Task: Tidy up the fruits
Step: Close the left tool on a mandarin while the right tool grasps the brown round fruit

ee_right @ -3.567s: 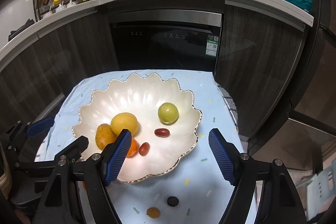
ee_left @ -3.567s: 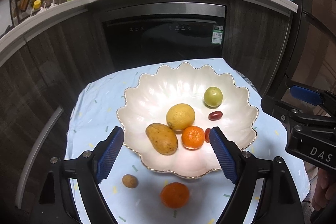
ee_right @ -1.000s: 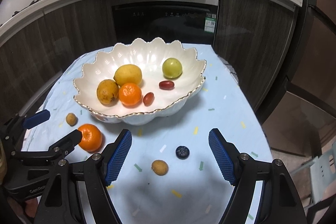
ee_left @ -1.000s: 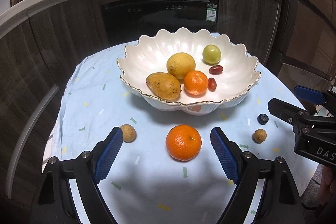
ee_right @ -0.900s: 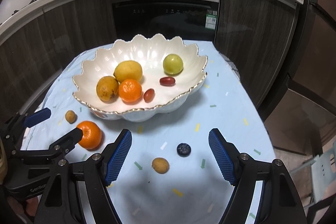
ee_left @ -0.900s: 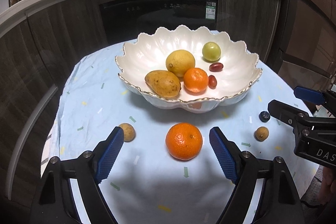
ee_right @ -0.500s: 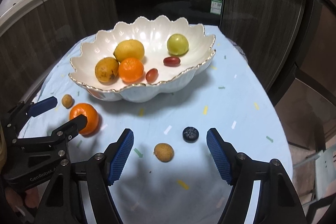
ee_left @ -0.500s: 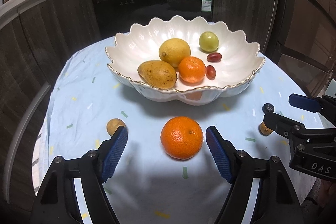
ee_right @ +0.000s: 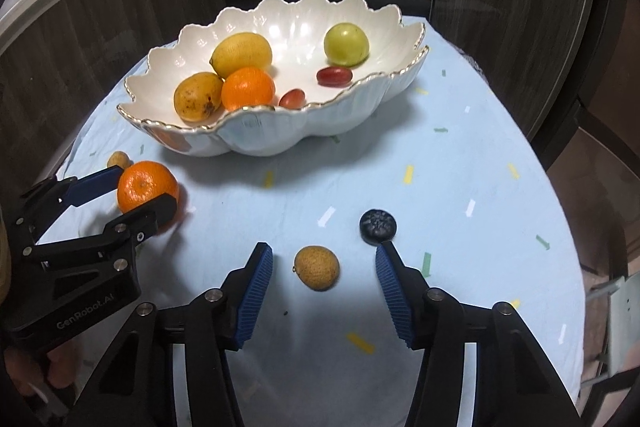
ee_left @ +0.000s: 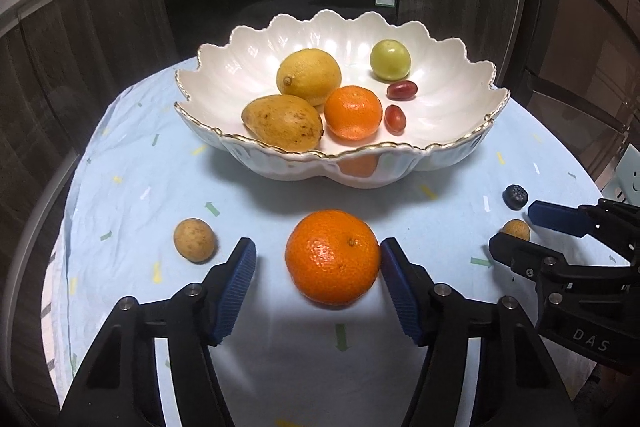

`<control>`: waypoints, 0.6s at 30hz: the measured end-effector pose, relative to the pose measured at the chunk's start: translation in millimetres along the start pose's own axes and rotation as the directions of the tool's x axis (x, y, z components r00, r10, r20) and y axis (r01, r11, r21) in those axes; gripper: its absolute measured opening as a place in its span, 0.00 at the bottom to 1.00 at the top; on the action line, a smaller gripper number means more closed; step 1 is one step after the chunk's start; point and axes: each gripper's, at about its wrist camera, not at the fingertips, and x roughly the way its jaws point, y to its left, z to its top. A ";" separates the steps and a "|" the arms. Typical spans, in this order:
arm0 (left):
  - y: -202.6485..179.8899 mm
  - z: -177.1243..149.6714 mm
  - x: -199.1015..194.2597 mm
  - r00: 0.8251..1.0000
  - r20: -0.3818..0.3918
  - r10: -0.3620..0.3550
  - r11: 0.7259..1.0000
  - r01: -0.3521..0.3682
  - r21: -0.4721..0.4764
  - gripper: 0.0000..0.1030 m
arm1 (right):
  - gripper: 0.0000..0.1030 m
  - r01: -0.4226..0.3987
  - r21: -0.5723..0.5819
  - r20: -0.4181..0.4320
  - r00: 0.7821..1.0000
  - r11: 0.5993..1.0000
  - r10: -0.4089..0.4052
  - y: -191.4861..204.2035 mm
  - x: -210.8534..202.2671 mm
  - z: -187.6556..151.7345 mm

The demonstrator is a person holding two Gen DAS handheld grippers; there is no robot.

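A loose mandarin (ee_left: 333, 262) sits on the blue-clothed counter (ee_left: 132, 183), directly between the jaws of the left gripper (ee_left: 318, 279). The jaws have just been closing; the right pad looks about touching the peel, the left pad stands clear. At twelve o'clock beyond it stands the scalloped bowl (ee_left: 448, 151). The right gripper (ee_right: 324, 281) straddles a small brown longan-like fruit (ee_right: 316, 267), jaws also just narrowing, neither pad touching. A blueberry (ee_right: 377, 225) lies at one o'clock of that fruit, close to the right pad. Another small brown fruit (ee_left: 194, 239) lies outside the left pad. Contact underneath is hidden.
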 end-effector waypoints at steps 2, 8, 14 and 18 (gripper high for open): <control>-0.6 -0.1 2.4 1.000 -0.005 -0.005 1.000 0.005 -0.002 0.58 | 0.45 -0.003 0.002 -0.007 1.000 1.000 0.003 -0.3 2.3 -1.0; -3.7 0.0 7.4 1.000 -0.015 -0.021 1.000 0.021 0.002 0.48 | 0.38 0.000 -0.003 -0.005 1.000 1.000 0.000 -0.4 4.4 -1.2; -6.7 -0.3 8.0 1.000 -0.013 -0.022 1.000 0.022 0.009 0.44 | 0.24 0.001 -0.017 0.005 1.000 1.000 -0.001 1.1 4.1 -1.8; -6.5 -0.2 7.6 1.000 -0.014 -0.021 1.000 0.021 0.009 0.44 | 0.24 -0.003 -0.011 0.004 1.000 1.000 0.003 0.3 4.2 -1.2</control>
